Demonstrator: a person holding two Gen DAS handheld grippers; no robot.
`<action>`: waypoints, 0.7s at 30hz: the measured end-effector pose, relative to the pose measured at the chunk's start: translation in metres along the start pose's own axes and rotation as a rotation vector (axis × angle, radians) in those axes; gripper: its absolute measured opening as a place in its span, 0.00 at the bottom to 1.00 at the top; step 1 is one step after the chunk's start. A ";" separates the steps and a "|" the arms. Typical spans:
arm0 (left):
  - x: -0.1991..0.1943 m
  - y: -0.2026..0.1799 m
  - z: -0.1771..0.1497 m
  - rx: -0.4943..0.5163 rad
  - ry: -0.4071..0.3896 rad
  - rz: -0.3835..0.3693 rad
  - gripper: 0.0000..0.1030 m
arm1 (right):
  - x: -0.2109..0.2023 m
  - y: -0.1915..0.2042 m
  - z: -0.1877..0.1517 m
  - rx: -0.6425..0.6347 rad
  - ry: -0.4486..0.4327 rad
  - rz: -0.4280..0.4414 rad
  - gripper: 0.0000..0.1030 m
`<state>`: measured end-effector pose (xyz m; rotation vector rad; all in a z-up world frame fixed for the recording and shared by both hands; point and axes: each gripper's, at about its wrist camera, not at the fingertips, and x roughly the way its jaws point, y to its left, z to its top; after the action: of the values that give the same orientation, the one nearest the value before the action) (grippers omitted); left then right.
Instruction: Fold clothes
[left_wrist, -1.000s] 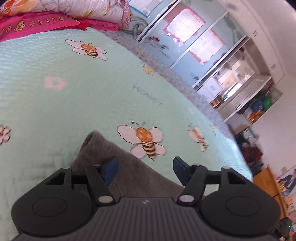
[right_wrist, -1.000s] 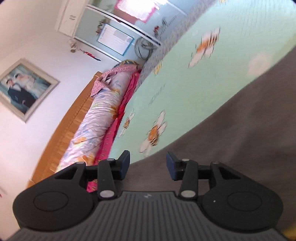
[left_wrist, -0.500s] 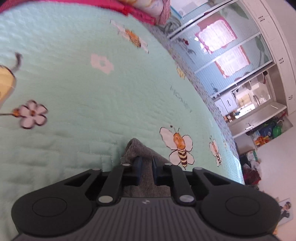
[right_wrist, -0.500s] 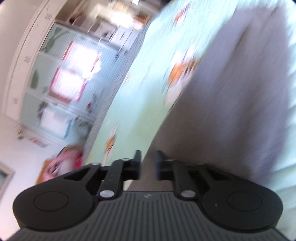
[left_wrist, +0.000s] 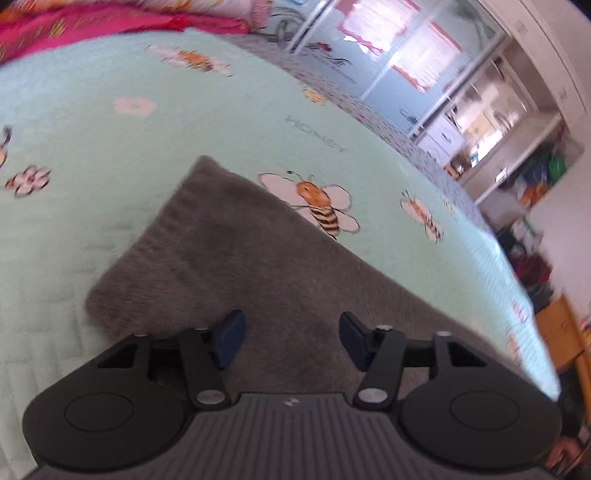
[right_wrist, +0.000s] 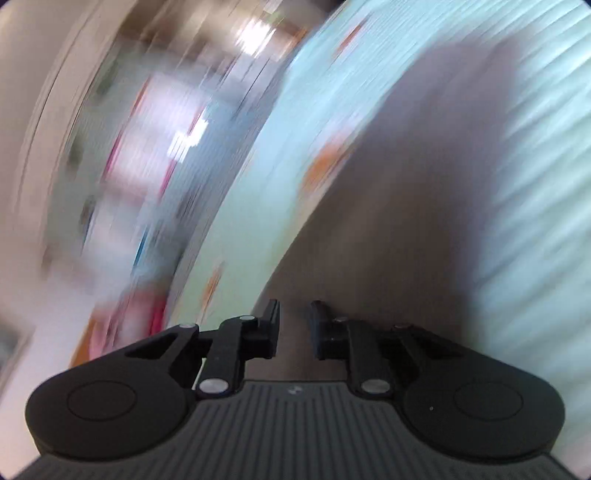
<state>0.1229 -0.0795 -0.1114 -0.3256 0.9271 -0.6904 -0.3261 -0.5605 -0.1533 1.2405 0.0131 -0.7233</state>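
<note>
Grey fleecy garment spread flat on mint-green bedspread printed with bees and flowers, lying directly under and ahead of left hand-held gripper. Left jaws opening, blue pads well apart above the cloth, nothing pinched. Pink bedding far ahead at the bed's head. Right hand-held gripper closing, a narrow gap left between the pads, grey cloth seen behind the gap; too blurred to tell whether any fabric is caught.
</note>
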 end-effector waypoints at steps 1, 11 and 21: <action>-0.002 -0.001 0.003 -0.006 -0.001 0.006 0.56 | -0.014 -0.011 0.015 0.036 -0.051 -0.031 0.19; -0.037 -0.079 -0.041 0.094 -0.030 -0.041 0.65 | -0.007 0.100 -0.115 -0.314 0.337 0.201 0.42; -0.059 -0.070 -0.076 0.071 0.036 -0.048 0.66 | -0.036 0.177 -0.271 -0.842 0.606 0.428 0.42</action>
<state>0.0084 -0.0893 -0.0805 -0.2742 0.9293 -0.7735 -0.1647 -0.2865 -0.0842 0.5673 0.4876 0.0778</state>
